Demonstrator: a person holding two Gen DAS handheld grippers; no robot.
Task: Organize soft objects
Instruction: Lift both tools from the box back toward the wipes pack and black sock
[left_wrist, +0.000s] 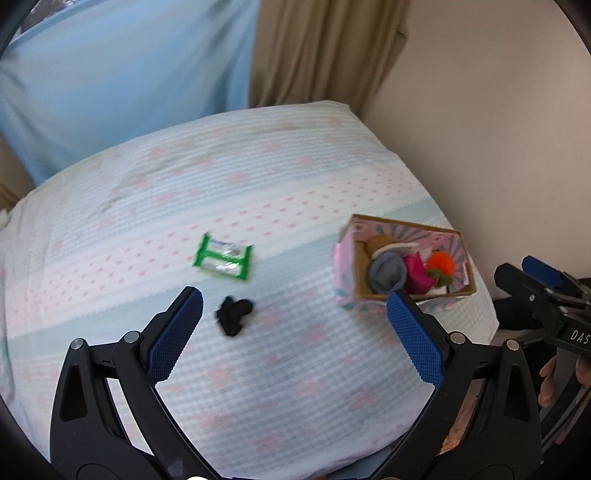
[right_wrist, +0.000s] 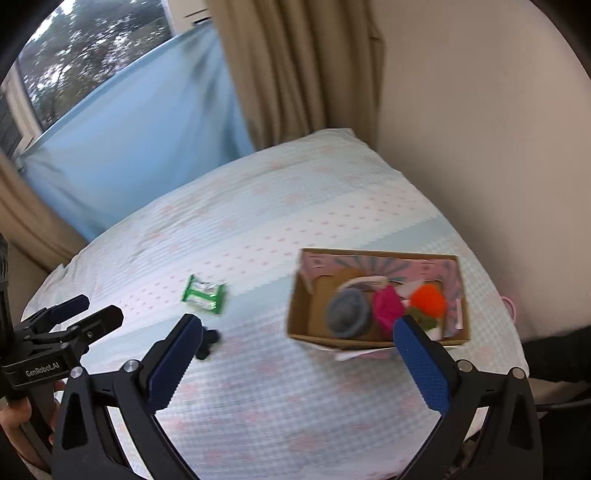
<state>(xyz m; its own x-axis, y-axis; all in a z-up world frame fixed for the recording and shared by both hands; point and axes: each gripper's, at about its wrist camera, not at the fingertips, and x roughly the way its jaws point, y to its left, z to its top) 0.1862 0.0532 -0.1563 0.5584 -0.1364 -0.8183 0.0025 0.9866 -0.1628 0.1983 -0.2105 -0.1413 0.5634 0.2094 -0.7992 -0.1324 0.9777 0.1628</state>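
A small black soft object (left_wrist: 235, 315) lies on the patterned bedspread (left_wrist: 258, 184), just ahead of my left gripper (left_wrist: 295, 306), which is open and empty above the bed. In the right wrist view it (right_wrist: 209, 341) is partly hidden behind my right gripper's left finger. A green tissue packet (left_wrist: 224, 258) (right_wrist: 203, 294) lies beyond it. A pink cardboard box (left_wrist: 402, 266) (right_wrist: 376, 299) at the right holds a grey ball (left_wrist: 386, 273), a magenta item (left_wrist: 419, 275) and an orange pompom (left_wrist: 441, 264). My right gripper (right_wrist: 299, 332) is open and empty, near the box.
A blue sheet (right_wrist: 129, 140) and beige curtains (right_wrist: 295, 66) hang behind the bed. A cream wall (right_wrist: 480, 147) runs along the right side. The right gripper shows at the left wrist view's right edge (left_wrist: 532, 280); the left gripper shows at the right wrist view's left edge (right_wrist: 74, 317).
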